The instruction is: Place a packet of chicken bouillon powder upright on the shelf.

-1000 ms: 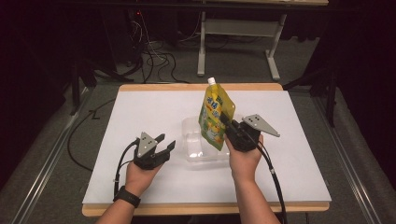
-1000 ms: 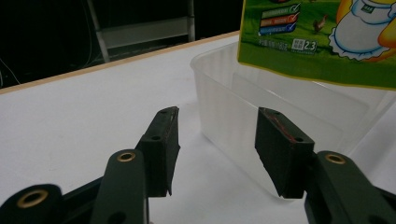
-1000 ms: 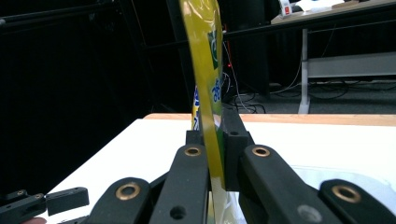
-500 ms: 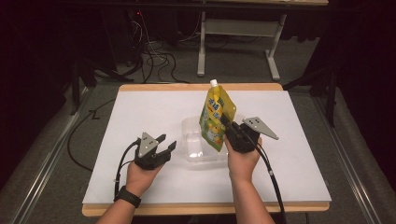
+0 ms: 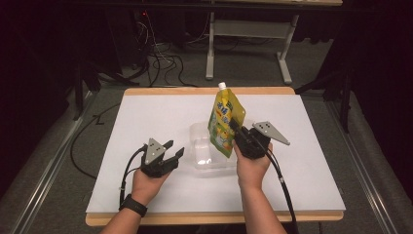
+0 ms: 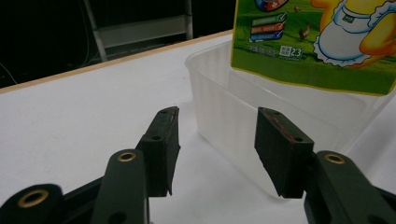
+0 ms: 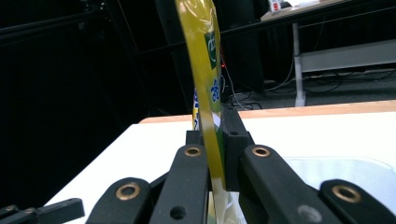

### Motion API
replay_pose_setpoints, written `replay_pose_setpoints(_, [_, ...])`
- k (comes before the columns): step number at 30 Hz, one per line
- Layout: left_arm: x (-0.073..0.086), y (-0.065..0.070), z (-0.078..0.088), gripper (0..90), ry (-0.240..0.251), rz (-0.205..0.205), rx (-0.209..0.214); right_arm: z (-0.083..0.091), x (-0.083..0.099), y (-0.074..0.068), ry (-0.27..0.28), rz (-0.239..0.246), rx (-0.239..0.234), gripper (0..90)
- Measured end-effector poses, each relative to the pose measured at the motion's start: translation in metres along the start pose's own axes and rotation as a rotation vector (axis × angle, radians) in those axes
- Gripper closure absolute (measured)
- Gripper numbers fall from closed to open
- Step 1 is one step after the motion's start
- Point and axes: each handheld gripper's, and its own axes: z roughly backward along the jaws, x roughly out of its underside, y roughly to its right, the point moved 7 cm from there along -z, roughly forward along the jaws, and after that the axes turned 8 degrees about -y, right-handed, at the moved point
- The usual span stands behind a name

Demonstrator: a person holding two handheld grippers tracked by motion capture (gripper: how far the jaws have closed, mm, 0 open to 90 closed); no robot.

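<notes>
Yellow pouch (image 5: 225,122) clamped above clear tub (image 5: 203,152) rim.

Glossy foil pouch (image 5: 225,122), clear plastic tub (image 5: 204,151), matt tabletop (image 5: 146,117)

A yellow and green pouch (image 5: 225,122) with a white screw cap on top stands upright in the air, its lower edge hanging just above the clear plastic tub (image 5: 207,152). Printed pictures and small text cover its face. The tub is shallow, see-through and open-topped, and sits flat near the middle of the white desk (image 5: 146,112).
</notes>
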Motion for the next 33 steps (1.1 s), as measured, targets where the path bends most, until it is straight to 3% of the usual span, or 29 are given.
replay_pose_setpoints(5, [0.001,0.000,0.000,50.4,-0.003,-0.004,0.000,-0.001,0.001,-0.004,0.008,-0.009,-0.010,90.0])
replay_pose_setpoints(11, [0.002,0.002,-0.002,50.6,-0.009,-0.009,0.000,0.000,0.005,0.002,0.017,-0.039,-0.004,90.0])
replay_pose_setpoints(22, [0.001,0.004,-0.003,50.7,-0.011,-0.015,0.006,0.004,0.007,0.011,0.016,-0.050,0.014,90.0])
replay_pose_setpoints(33, [-0.003,0.007,0.001,50.1,0.016,-0.019,0.020,-0.011,0.016,0.005,-0.023,-0.037,0.031,90.0])
